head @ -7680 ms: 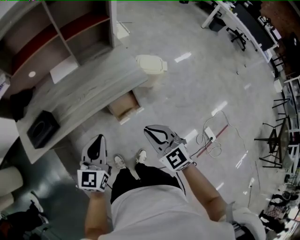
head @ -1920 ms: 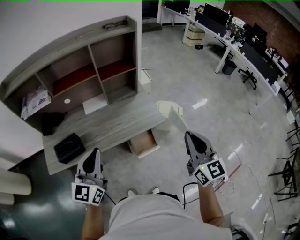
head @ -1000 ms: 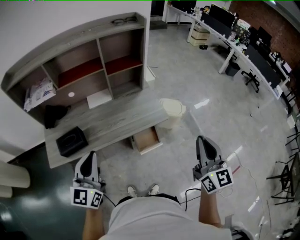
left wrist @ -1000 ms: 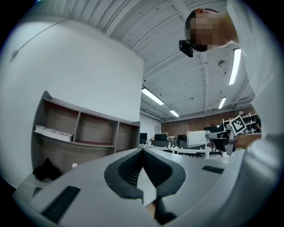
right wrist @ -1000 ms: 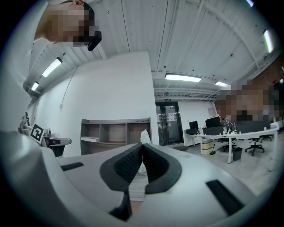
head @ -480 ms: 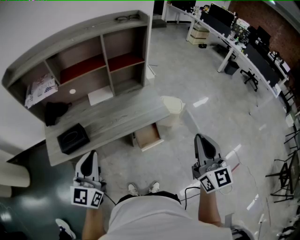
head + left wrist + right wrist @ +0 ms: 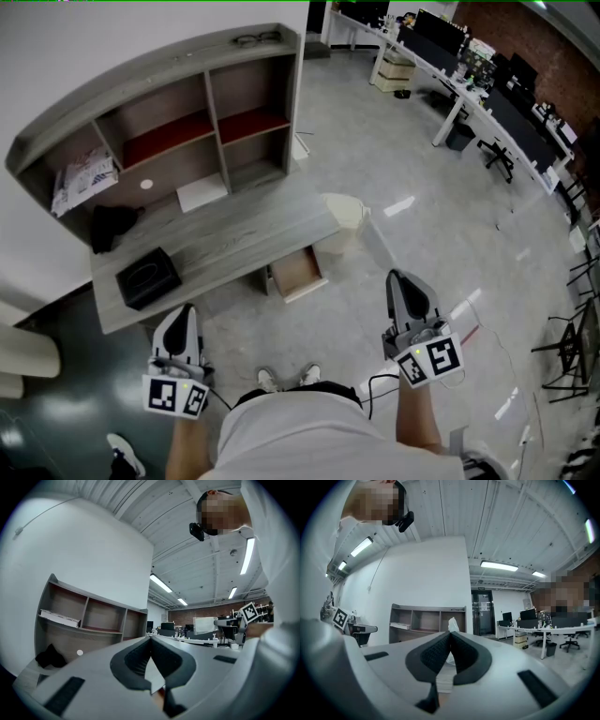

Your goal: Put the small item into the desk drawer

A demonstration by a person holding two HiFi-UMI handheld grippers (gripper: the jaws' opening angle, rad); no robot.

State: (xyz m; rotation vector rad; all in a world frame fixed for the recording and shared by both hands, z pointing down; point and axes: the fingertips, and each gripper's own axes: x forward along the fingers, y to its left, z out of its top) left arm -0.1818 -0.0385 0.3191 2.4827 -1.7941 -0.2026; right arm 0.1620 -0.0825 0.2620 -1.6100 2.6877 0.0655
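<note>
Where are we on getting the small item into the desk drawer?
Done: the desk drawer already stands pulled open under the desk. In hand: nothing. The left gripper and right gripper both have jaws shut and empty, over the floor short of the desk. Left: everything else, picking up the small item and placing it in the drawer. Which item is meant I cannot tell from here.

Desk drawer: a shallow box with a pale brown inside, pulled out from under the grey wood-grain surface near its right end, with its open top facing up. A black rectangular box lay flat on the surface's left part, well apart from the drawer. Whether it was the small item could not be told.
</note>
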